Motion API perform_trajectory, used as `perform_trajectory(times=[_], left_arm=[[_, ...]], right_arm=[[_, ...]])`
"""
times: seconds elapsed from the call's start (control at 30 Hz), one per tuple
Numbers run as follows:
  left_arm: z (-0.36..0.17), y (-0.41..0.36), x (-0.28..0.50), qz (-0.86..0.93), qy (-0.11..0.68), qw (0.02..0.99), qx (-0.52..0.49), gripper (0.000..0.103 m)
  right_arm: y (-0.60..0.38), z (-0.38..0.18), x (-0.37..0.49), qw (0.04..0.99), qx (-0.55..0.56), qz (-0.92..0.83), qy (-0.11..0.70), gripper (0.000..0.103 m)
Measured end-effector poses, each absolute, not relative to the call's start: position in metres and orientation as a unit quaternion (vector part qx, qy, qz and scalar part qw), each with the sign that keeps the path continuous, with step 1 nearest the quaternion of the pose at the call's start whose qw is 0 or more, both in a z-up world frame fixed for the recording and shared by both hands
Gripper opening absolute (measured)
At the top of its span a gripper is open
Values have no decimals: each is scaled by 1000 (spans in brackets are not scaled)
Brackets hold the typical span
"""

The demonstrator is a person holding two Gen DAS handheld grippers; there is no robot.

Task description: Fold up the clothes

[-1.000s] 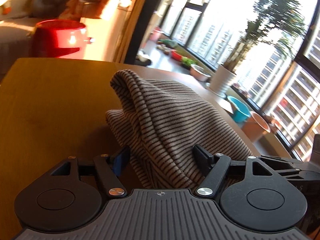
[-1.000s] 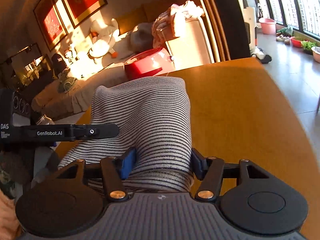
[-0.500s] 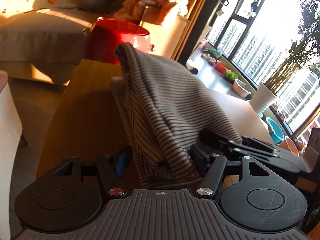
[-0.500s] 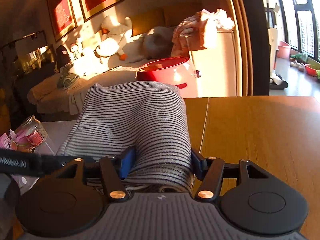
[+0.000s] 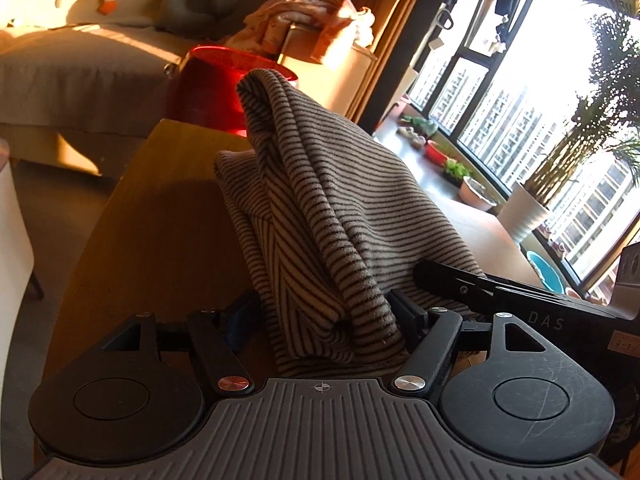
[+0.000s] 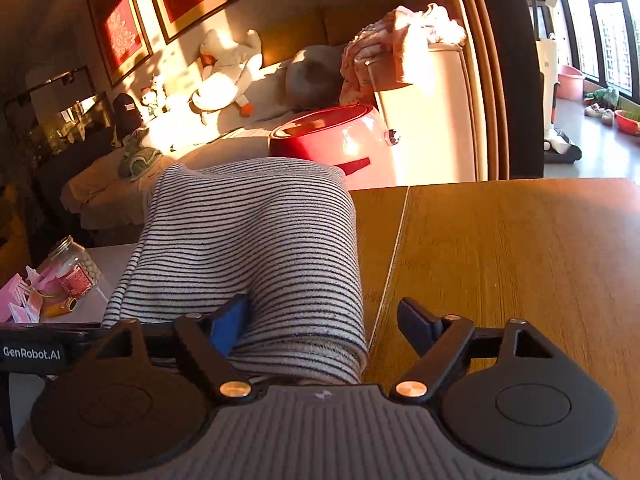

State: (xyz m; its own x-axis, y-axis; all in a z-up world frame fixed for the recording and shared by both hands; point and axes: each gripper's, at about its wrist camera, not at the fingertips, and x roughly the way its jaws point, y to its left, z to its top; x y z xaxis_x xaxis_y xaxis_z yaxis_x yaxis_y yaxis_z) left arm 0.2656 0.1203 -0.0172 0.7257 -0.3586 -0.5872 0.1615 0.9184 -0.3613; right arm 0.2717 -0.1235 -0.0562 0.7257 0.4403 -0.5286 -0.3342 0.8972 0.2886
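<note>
The left gripper [image 5: 326,316] points forward over the table [image 5: 160,216], its two black fingers pressed against a bunch of the striped cloth [image 5: 320,208] between them. The right gripper [image 6: 324,316] sits just beside it, on the side away from the table's edge. Its jaws are spread wide: the blue-padded finger [image 6: 230,320] touches the cloth, while the other finger stands clear of it above the table.

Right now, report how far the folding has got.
Done: the striped garment is already doubled over in layers. In hand: the left hand-held gripper pinches it above the wooden table; the right hand-held gripper stands open. Left: laying it flat.
</note>
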Motion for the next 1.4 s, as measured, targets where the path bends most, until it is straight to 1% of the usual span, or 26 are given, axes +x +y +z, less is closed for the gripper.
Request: perform_trajectory(times=[0.23, 0.5, 0.53, 0.6, 0.67, 0.73, 0.83, 0.9, 1.0, 1.03, 1.1, 1.2, 1.23, 1.3, 1.33, 1.37, 1.4], left_arm=[[-20, 117, 256, -127, 323, 927, -140, 82], [-19, 118, 255, -127, 318, 928, -144, 83], [-19, 119, 255, -128, 317, 928, -145, 83], [-20, 121, 255, -131, 315, 928, -151, 83], [-21, 123, 255, -134, 313, 927, -155, 83], [-22, 123, 254, -137, 313, 927, -155, 83], [-22, 123, 254, -142, 312, 926, -155, 83], [-22, 122, 255, -145, 312, 926, -156, 83], [-23, 124, 255, -149, 311, 925, -161, 83], [-23, 124, 255, -150, 311, 924, -163, 83], [-24, 125, 256, -153, 310, 923, -167, 83], [-24, 125, 256, -161, 310, 921, -169, 83], [-24, 125, 256, -163, 310, 921, -168, 83], [-24, 125, 256, -164, 310, 921, -170, 83], [-24, 126, 256, -165, 310, 920, -172, 83], [-24, 126, 256, -166, 310, 920, -173, 83], [-24, 126, 256, -167, 309, 920, -175, 83]], right_arm=[[-127, -56, 265, 928, 91, 202, 299, 90], [-131, -54, 253, 935, 91, 194, 284, 91], [-131, -52, 250, 937, 85, 191, 280, 89], [-124, -41, 245, 946, 47, 190, 259, 80], [-114, -19, 249, 949, 18, 202, 243, 54], [-103, 5, 265, 944, 9, 225, 242, 45], [-78, 32, 300, 935, -8, 254, 245, 45], [-57, 36, 328, 922, -23, 275, 272, 45], [-22, 9, 362, 902, -74, 263, 335, 46], [-12, -1, 369, 899, -93, 254, 343, 46], [-3, -15, 373, 907, -116, 234, 330, 47], [-7, -11, 368, 910, -105, 236, 325, 48], [-12, -7, 362, 912, -103, 238, 317, 49], [-28, 1, 345, 920, -90, 237, 298, 58], [-38, 5, 335, 924, -82, 236, 288, 68], [-48, 8, 324, 928, -75, 234, 278, 73], [-59, 10, 313, 932, -69, 231, 270, 74]])
